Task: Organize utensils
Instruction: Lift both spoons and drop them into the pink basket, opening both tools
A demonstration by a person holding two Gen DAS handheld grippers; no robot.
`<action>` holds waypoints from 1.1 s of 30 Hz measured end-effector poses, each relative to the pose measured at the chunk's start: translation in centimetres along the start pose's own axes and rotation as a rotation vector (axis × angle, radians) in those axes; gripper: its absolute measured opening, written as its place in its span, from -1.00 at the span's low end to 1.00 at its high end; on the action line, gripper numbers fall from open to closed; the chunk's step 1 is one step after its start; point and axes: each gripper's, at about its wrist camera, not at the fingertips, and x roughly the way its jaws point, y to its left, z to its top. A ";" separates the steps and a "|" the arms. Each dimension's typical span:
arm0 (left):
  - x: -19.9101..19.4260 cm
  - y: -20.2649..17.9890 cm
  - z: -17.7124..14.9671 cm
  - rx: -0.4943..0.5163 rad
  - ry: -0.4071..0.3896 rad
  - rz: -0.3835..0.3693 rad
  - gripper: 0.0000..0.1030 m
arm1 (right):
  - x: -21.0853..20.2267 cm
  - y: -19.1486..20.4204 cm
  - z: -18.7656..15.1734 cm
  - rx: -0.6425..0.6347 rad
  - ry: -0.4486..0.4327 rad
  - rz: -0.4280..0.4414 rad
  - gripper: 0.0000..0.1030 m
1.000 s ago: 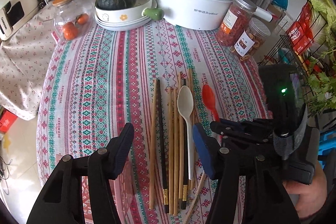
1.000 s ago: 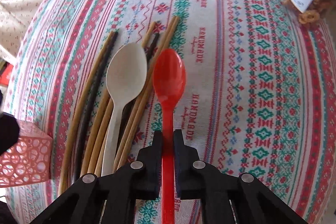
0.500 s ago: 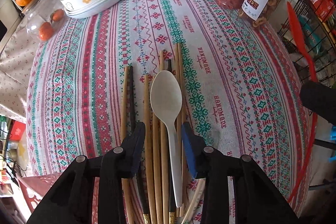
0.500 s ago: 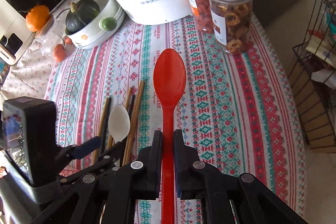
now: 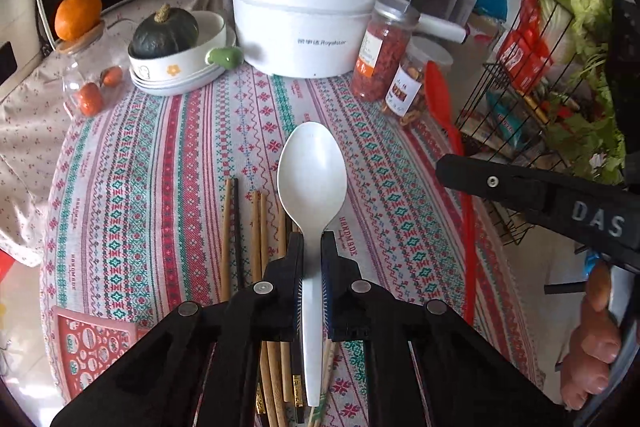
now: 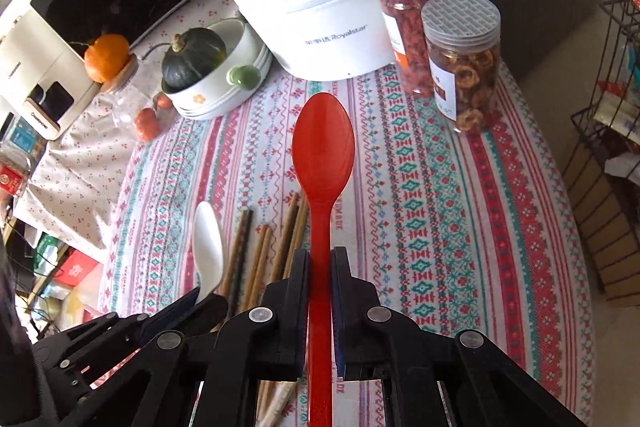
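Note:
My left gripper (image 5: 311,247) is shut on the handle of a white spoon (image 5: 311,179) and holds it above the patterned tablecloth (image 5: 160,163), bowl pointing away. My right gripper (image 6: 320,259) is shut on the handle of a red spoon (image 6: 322,143), also lifted above the cloth. The red spoon also shows at the right of the left wrist view (image 5: 438,99), and the white spoon at the left of the right wrist view (image 6: 208,243). Several wooden and dark chopsticks (image 5: 256,227) lie side by side on the cloth below the grippers; they also show in the right wrist view (image 6: 260,255).
A pink perforated basket (image 5: 92,343) sits at the near left edge. At the far side stand a white pot (image 5: 308,23), a bowl with a green squash (image 5: 168,35), two snack jars (image 6: 460,63) and a glass jar (image 5: 88,67) topped by an orange. A wire rack (image 5: 540,87) stands right.
My left gripper has closed on the white spoon and lifted it off the chopsticks. My right gripper stays raised with the red spoon.

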 end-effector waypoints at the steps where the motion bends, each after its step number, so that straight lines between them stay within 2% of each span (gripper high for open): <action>1: -1.6 0.3 0.0 0.006 -0.039 -0.011 -0.83 | -0.3 0.3 0.0 0.000 -0.012 0.010 -0.86; 4: -6.4 2.1 0.0 0.014 -0.171 -0.039 -0.83 | -0.9 1.2 -0.2 -0.009 -0.060 0.033 -0.86; 8: -11.4 6.7 -0.9 0.005 -0.346 -0.024 -0.83 | -1.7 2.9 -0.5 -0.016 -0.143 0.091 -0.87; 10: -12.0 9.6 -1.6 -0.007 -0.396 -0.017 -0.83 | -2.0 4.3 -0.8 -0.027 -0.199 0.124 -0.87; 14: -11.6 14.5 -3.2 -0.148 -0.495 -0.072 -0.83 | -2.2 7.9 -2.0 -0.072 -0.305 0.171 -0.87; 16: -11.2 15.2 -3.5 -0.169 -0.529 -0.076 -0.83 | -2.4 9.7 -2.7 -0.097 -0.350 0.201 -0.87; 18: -11.0 14.9 -4.1 -0.148 -0.580 -0.059 -0.83 | -2.5 11.3 -3.3 -0.111 -0.383 0.229 -0.87; 21: -10.8 14.6 -5.2 -0.110 -0.620 -0.025 -0.83 | -2.2 13.1 -3.9 -0.129 -0.409 0.255 -0.87; 24: -10.2 14.7 -6.2 -0.115 -0.657 0.007 -0.83 | -1.3 14.5 -4.5 -0.151 -0.405 0.269 -0.86; 29: -8.5 15.2 -7.1 -0.156 -0.650 0.027 -0.83 | 0.2 15.9 -5.3 -0.186 -0.385 0.261 -0.86; 33: -7.9 14.7 -7.7 -0.123 -0.657 0.061 -0.83 | 0.4 15.9 -5.4 -0.176 -0.397 0.269 -0.86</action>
